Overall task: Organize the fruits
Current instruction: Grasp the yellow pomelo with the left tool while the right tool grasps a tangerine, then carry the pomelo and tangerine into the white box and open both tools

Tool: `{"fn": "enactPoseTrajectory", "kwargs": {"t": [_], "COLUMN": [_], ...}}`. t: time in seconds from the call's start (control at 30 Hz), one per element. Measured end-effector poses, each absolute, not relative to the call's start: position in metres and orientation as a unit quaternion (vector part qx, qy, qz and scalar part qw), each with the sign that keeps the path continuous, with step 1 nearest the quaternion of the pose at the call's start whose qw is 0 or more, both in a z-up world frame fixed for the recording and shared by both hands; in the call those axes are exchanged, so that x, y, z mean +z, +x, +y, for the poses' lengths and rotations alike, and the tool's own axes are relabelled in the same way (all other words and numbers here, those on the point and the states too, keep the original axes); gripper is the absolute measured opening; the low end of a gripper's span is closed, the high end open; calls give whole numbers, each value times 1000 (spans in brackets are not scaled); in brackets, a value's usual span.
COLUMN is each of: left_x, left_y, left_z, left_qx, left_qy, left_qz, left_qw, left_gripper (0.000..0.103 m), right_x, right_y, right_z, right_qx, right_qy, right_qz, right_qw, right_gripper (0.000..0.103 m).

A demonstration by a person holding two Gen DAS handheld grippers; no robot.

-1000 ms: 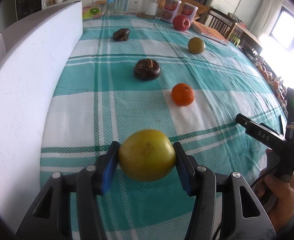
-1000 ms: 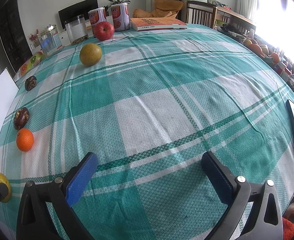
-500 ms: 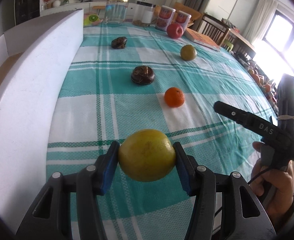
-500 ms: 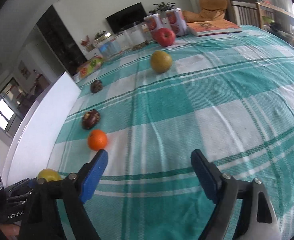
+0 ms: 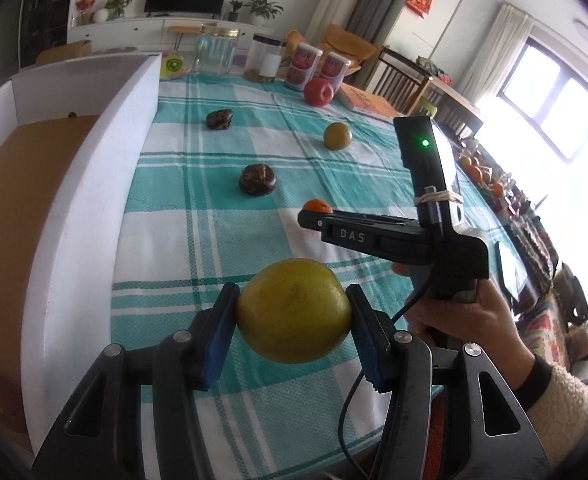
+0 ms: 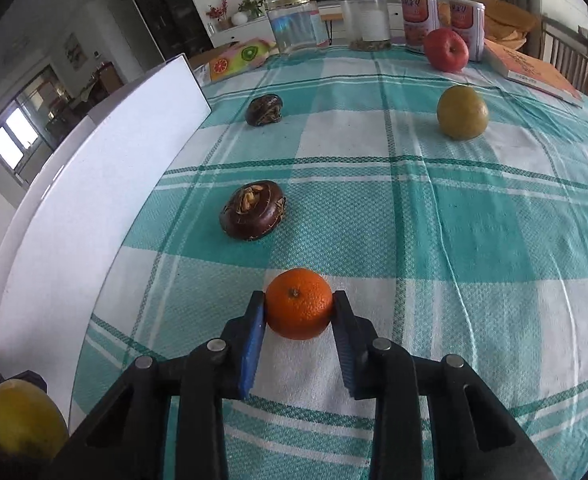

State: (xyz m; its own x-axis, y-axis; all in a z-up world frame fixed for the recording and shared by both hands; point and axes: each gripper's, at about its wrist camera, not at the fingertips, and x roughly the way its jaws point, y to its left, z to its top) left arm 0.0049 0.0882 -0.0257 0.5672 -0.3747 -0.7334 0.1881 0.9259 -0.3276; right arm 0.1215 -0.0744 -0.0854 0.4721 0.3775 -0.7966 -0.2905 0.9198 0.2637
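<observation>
My left gripper (image 5: 292,316) is shut on a yellow-green citrus fruit (image 5: 294,310) and holds it above the table's near edge; the fruit also shows in the right wrist view (image 6: 26,420). My right gripper (image 6: 298,312) is closed around a small orange (image 6: 298,308) that sits on the checked tablecloth (image 6: 473,240); both pads touch it. The orange is mostly hidden behind the right gripper in the left wrist view (image 5: 315,205). A white box (image 5: 90,184) with a brown floor stands along the left.
Two dark brown fruits (image 6: 254,210) (image 6: 264,109), a green-yellow fruit (image 6: 462,112) and a red apple (image 6: 445,49) lie further back. Jars (image 6: 295,24), two cans (image 6: 419,20) and a book (image 6: 533,72) stand at the far edge.
My right gripper swung left and down to the orange and closed around it. My left gripper rose with the yellow-green fruit, so the box's inside now shows.
</observation>
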Motion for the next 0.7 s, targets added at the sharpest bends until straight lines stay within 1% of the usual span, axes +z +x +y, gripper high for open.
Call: {"fn": "enactPoseTrajectory", "kwargs": {"t": [0.13, 0.3, 0.43, 0.53, 0.7], "left_x": [-27, 7, 42, 58, 50], "left_y": [7, -5, -27, -41, -51], "left_z": [95, 109, 141, 176, 246], "left_qx": [-166, -183, -175, -138, -21], "left_qy": [-144, -164, -182, -190, -200], "left_qz": [449, 426, 400, 386, 382], "left_qw": [866, 871, 881, 892, 902], "left_gripper": [56, 56, 56, 56, 56], "right_x": [-58, -5, 28, 41, 41], "right_y": [105, 90, 78, 66, 44], "right_z": [-83, -61, -12, 33, 103], "right_qx": [207, 256, 321, 373, 436], "right_qy": [68, 77, 76, 66, 31], "right_qz": [462, 432, 414, 406, 414], "right_qw": [859, 861, 848, 832, 798], "right_gripper": [33, 33, 33, 33, 33]}}
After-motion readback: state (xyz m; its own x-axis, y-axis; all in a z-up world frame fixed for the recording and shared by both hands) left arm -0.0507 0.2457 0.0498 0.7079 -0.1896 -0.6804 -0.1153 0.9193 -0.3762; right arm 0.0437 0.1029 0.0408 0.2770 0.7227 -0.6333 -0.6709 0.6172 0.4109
